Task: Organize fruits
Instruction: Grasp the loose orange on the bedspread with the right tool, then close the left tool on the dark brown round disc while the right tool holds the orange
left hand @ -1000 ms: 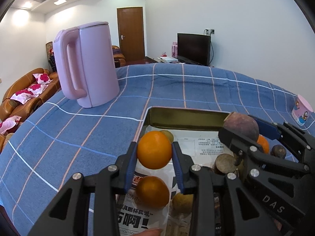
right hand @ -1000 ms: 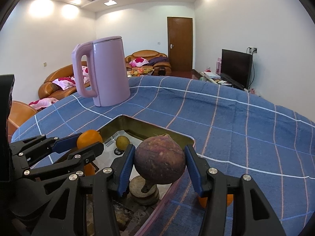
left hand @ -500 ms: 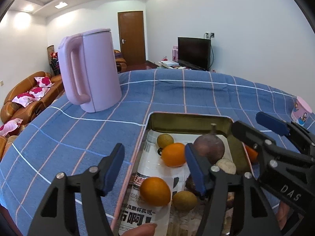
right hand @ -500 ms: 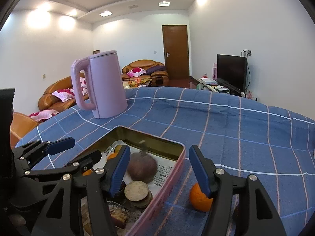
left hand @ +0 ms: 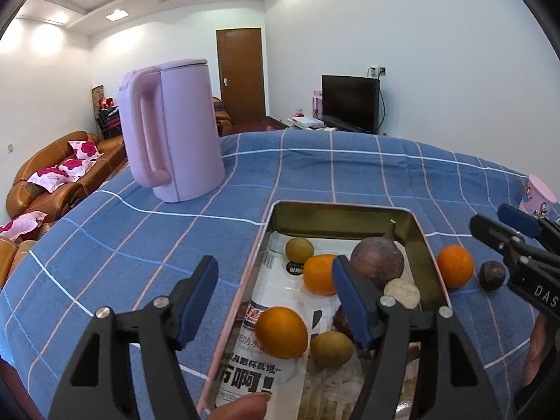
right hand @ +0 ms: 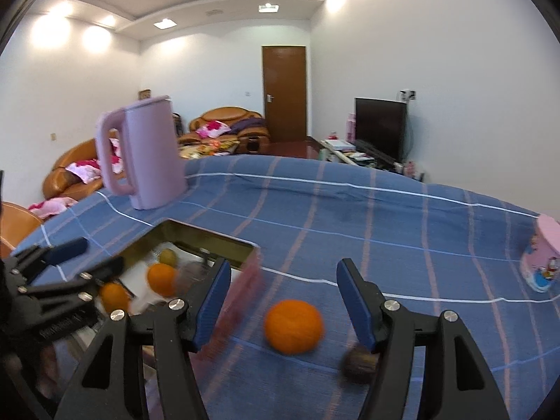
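Left wrist view shows the left gripper [left hand: 274,292] opening with nothing held above fruit in the tin [left hand: 341,211], while the right gripper [right hand: 283,295] gapes empty.

The right gripper [left hand: 514,231], seen at the right edge of the left wrist view, carried white letters "DAS" on its black body. Inside the tin [left hand: 344,210] lay a printed paper sheet [left hand: 280,360] with large black Chinese characters "啊!" and smaller lines of Chinese print, too small to read. A red label on the sheet was not legible.
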The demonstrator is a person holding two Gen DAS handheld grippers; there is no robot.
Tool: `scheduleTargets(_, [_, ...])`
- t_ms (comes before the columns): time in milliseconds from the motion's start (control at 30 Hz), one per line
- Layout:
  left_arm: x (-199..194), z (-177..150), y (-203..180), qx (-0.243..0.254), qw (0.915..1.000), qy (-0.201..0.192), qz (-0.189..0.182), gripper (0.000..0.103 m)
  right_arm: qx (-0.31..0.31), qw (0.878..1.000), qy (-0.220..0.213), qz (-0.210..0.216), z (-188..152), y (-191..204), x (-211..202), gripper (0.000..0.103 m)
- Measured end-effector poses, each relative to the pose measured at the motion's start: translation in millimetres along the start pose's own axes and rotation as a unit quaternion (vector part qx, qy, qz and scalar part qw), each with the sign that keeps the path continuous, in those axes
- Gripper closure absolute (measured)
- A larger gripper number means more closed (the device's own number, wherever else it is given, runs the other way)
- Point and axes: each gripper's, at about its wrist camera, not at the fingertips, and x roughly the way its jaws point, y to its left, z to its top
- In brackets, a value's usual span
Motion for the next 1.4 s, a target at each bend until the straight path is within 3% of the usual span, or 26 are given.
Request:
scheduleTargets(433, [-3.9,-0.5,-12.1,0.006,0.9999,0.002,-0.016,0.033,-0.041,0.995,0.086,0.003,-11.3,4.0,30.9,0.039])
scheduleTargets(633, [-6.0,1.2,-17.2,0.008,0.9997,0.002,-0.021,0.033,-0.034,0.987,0.157,0.008,-17.6,0.8,58.2,0.039])
scheduleTargets(700, [-7.0,2.8,-21.6,0.01,0.9997,0.001,-0.024,0.033,-0.026,0.987,0.158,0.019,-18.0,-1.7,56.8,0.055])
scheduleTargets(867, [-12.2,8.1,-45.9,0.029,0.9988,-0.005,-0.038,0.033,-0.009,0.993,0.113,0.011,-17.1,-12.5,33.5,0.055])
scheduleTargets(1067, [-11.4,12.2,-88.6,0.056,0.9962,0.003,-0.066,0.033,0.031,0.997,0.047,-0.059,-17.0,-55.7,-9.1,0.055])
scheduleTargets(1267, [-7.5,9.7,-135.7,0.082,0.9921,0.018,-0.094,0.033,0.064,0.988,0.045,-0.13,-27.5,-108.0,-24.2,0.055])
scheduleTargets(1400, [-6.0,6.2,-162.2,0.099,0.9887,0.027,-0.109,0.033,0.091,0.985,0.046,-0.141,-31.1,-127.0,-29.5,0.055])
